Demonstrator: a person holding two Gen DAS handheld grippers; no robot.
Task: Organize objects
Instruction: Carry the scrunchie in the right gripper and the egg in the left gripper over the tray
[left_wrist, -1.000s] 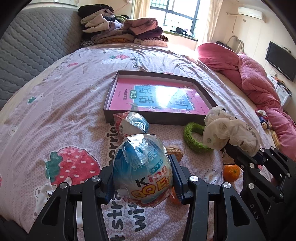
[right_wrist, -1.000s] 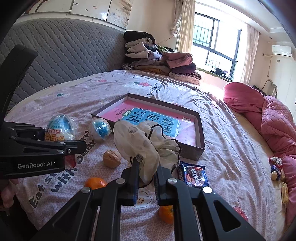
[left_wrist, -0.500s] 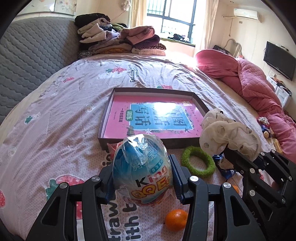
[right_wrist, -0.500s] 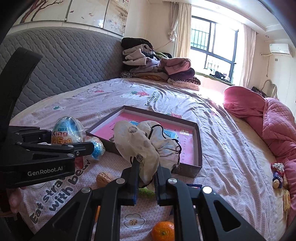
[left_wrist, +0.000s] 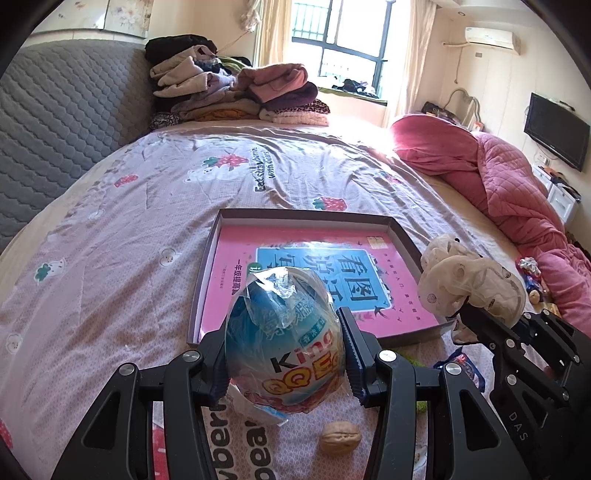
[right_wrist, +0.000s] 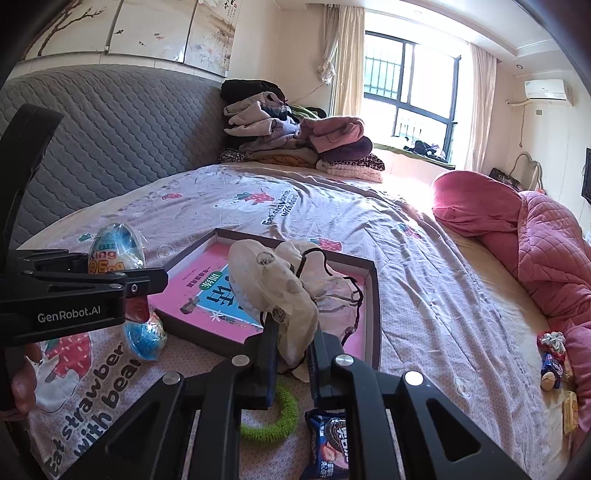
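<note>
Gripping a wrapped toy egg (left_wrist: 286, 343) between both fingers, the left gripper (left_wrist: 286, 363) is closed on it and holds it above the bedsheet (left_wrist: 147, 221), just on the near side of the shallow box (left_wrist: 207, 266). A pink book (left_wrist: 314, 280) lies flat inside that box. The right gripper (right_wrist: 291, 350) is pinched tight on a cream cloth (right_wrist: 273, 284), which bunches up above its fingers and hangs over the near right part of the box. On the sheet near the box lie a second, smaller wrapped egg (right_wrist: 144, 338) at the left, a green ring (right_wrist: 273, 417) under the right gripper, a blue snack packet (right_wrist: 328, 439) to the right of the ring, and a walnut (left_wrist: 340, 439) nearest of all. Folded clothes (left_wrist: 236, 92) are stacked at the far end of the bed, and a pink quilt (left_wrist: 517, 192) lies heaped along the right side.
</note>
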